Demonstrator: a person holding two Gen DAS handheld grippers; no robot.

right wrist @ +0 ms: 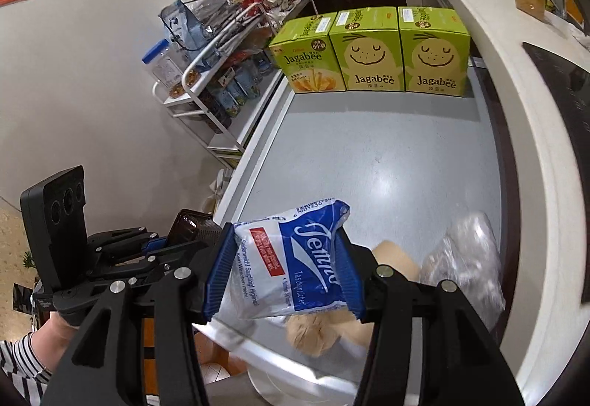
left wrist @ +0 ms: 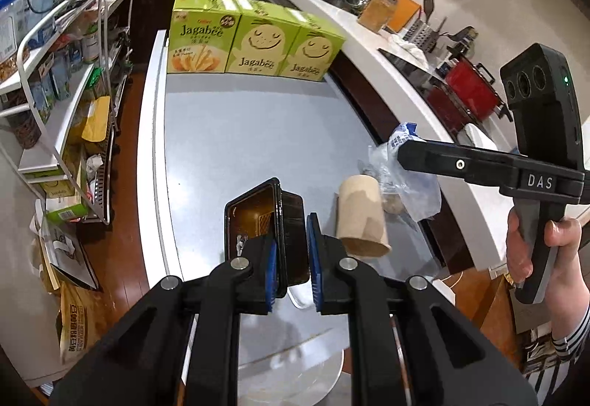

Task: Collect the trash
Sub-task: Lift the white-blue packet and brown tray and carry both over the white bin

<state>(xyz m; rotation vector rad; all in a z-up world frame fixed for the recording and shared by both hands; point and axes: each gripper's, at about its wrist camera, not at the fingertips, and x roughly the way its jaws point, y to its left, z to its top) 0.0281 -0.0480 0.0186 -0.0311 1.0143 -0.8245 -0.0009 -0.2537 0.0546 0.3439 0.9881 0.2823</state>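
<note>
My left gripper [left wrist: 291,258] is shut on the rim of a black plastic food tray [left wrist: 254,218] with brown residue, held above the grey table [left wrist: 258,133]. My right gripper [right wrist: 284,269] is shut on a blue and white Tempo tissue packet [right wrist: 291,258] above the table's near edge. A brown cardboard tube [left wrist: 363,216] lies on the table right of the tray, and shows blurred in the right wrist view [right wrist: 391,258]. A clear plastic bag [left wrist: 409,181] lies beside it, also in the right wrist view [right wrist: 468,254]. The right gripper shows side-on in the left wrist view [left wrist: 405,155].
Three green Jagabee boxes [left wrist: 254,41] stand along the table's far edge. A white counter [left wrist: 398,74] with kitchenware and a red pot [left wrist: 472,89] runs along the right. A white wire shelf rack [left wrist: 62,100] full of goods stands left. Bags lie on the wooden floor [left wrist: 121,221].
</note>
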